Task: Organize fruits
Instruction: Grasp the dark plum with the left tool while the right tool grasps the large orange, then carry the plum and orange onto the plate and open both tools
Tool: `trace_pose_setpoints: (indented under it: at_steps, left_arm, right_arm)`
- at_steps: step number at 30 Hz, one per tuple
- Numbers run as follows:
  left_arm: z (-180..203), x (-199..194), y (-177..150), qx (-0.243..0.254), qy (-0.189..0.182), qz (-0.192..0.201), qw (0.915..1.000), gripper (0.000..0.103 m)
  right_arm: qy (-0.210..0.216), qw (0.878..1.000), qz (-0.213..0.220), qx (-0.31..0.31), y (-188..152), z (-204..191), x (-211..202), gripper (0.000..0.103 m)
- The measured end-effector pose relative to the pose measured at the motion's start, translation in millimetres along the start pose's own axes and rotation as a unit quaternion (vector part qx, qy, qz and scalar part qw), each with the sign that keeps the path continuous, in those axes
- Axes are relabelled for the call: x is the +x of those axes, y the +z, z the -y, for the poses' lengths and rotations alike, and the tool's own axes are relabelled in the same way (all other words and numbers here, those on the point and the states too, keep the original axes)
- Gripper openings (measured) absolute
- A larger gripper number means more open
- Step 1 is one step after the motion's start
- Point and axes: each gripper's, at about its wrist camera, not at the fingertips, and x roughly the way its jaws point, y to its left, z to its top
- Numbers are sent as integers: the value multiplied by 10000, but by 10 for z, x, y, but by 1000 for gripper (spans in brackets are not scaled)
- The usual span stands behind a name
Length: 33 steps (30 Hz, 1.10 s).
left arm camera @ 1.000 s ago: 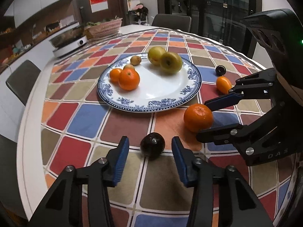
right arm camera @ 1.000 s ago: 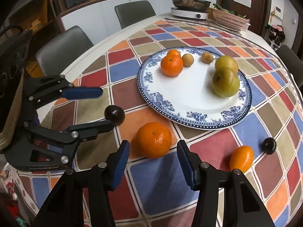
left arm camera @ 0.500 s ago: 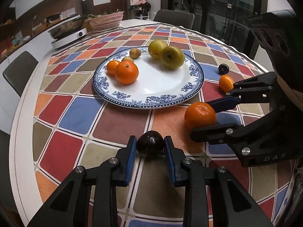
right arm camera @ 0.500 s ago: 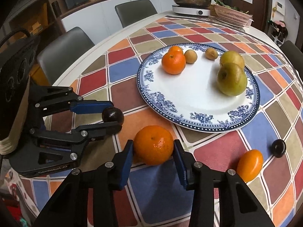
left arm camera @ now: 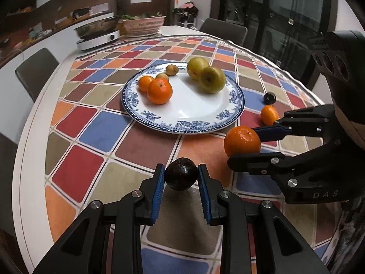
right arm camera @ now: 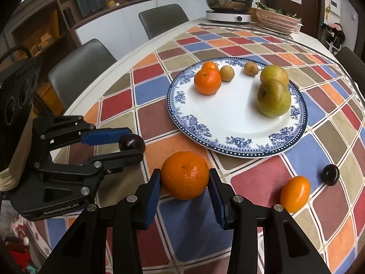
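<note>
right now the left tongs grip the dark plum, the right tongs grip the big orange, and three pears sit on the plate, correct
Not quite: the plate holds two pears, not three, as the right wrist view shows. The rest stands: the left tongs grip the dark plum and the right tongs grip the big orange.

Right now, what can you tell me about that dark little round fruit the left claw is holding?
The dark fruit is small, round and nearly black with a purplish-brown sheen, its skin smooth and a bit glossy; it looks like a plum or passion fruit, but I cannot tell which. The left claw pinches it between two blue ribbed pads, one on each side. It looks lifted slightly above the checked tablecloth, with a shadow beneath. It sits short of the blue-and-white plate, beside the big orange in the right claw.
</note>
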Motion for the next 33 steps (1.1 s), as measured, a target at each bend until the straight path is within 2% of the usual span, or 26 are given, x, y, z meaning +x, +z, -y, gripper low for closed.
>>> trace_pose_setpoints:
  at_steps: [19, 33]
  left_arm:
    - [191, -520, 114, -718, 286, 576, 9953, 29]
    - [386, -732, 333, -814, 314, 972, 9914, 29]
  right_arm:
    - [149, 9981, 589, 89, 42, -14, -534, 42]
    - [175, 9946, 1000, 196, 69, 112, -914, 42]
